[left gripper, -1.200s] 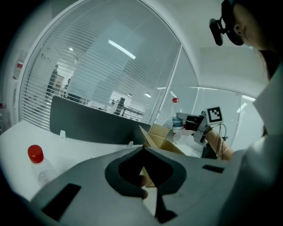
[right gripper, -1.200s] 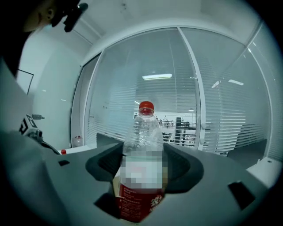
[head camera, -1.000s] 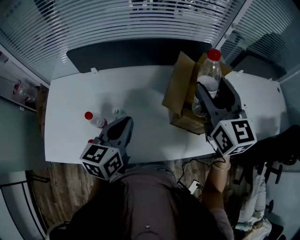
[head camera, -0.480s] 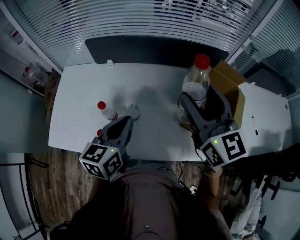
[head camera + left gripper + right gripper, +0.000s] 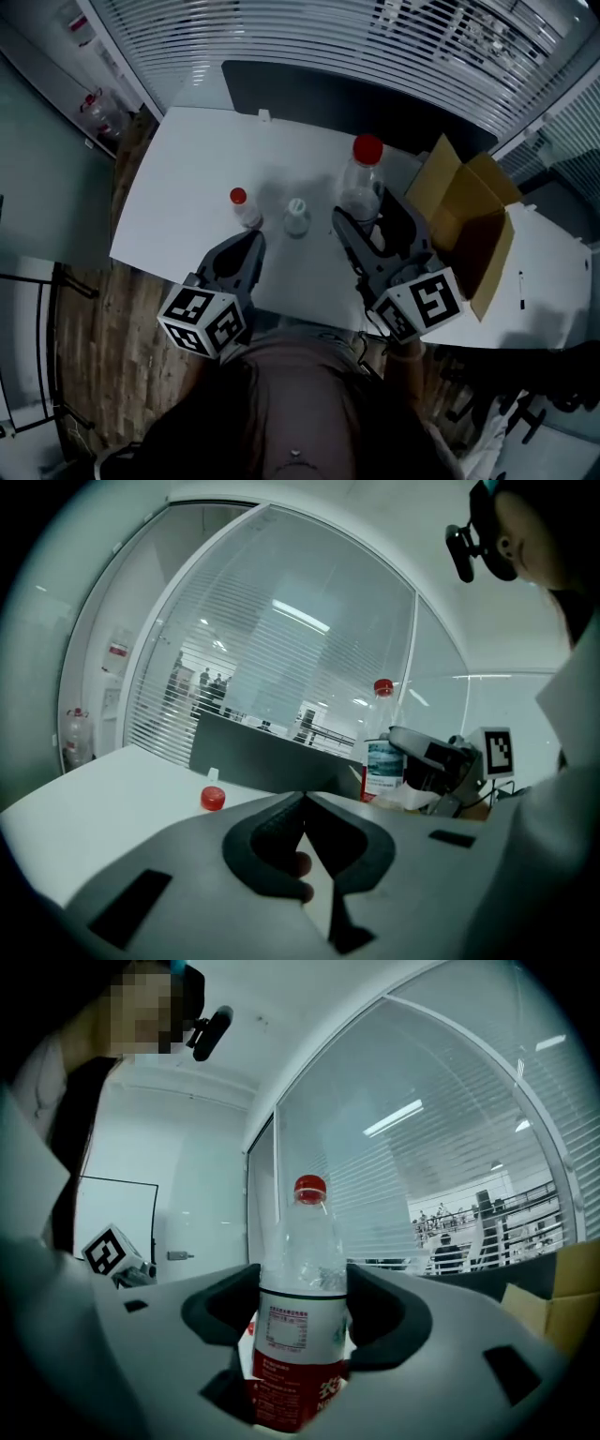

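Bottle [image 5: 300,1241], clear, red cap, red-and-white label with unreadable print, clamped in right gripper [image 5: 302,1290] jaws; left gripper [image 5: 303,801] jaws pressed together.

**Bottle upright in the clamp**

The bottle [image 5: 300,1241] is clear plastic with a red cap and a white-over-red label (print too small to read). It stands upright, pinched at the label by the right gripper [image 5: 300,1312], near the open box [image 5: 469,225] without touching it.
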`<action>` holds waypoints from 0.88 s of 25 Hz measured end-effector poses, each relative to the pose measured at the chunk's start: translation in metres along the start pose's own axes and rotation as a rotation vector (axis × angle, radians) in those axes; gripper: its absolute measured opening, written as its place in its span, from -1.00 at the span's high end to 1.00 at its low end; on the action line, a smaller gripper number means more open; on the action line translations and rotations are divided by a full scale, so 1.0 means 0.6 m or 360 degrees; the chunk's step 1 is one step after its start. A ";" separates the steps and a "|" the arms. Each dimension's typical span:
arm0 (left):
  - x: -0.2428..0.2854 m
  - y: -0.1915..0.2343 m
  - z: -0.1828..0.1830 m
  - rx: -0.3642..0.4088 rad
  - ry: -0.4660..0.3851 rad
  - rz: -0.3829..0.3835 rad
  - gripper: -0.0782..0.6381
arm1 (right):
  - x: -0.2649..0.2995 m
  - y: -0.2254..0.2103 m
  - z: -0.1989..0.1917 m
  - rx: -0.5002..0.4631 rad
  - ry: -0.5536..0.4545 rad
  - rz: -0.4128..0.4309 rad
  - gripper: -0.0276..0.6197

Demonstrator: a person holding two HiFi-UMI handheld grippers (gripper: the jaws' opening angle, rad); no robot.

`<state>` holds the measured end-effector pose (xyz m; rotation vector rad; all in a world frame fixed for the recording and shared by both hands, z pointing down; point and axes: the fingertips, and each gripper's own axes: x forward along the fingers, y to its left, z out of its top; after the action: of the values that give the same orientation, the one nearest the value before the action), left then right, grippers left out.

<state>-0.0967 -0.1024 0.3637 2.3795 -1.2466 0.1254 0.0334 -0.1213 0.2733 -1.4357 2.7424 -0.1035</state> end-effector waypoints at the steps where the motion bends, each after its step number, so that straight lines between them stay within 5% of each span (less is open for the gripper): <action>1: -0.005 0.005 0.000 -0.0006 -0.0007 0.0022 0.76 | 0.007 0.009 -0.006 0.0004 0.0004 0.0030 -0.02; 12: -0.049 0.034 -0.010 -0.0072 -0.0056 0.0203 0.76 | 0.038 0.070 -0.066 -0.0052 -0.0032 0.0218 -0.02; 22: -0.067 0.036 -0.035 -0.0095 -0.0029 0.0275 0.76 | 0.040 0.104 -0.184 -0.0149 -0.0015 0.0161 -0.02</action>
<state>-0.1351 -0.0735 0.3788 2.2252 -1.4431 0.1180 -0.0389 -0.1012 0.3780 -1.3101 2.8409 0.0356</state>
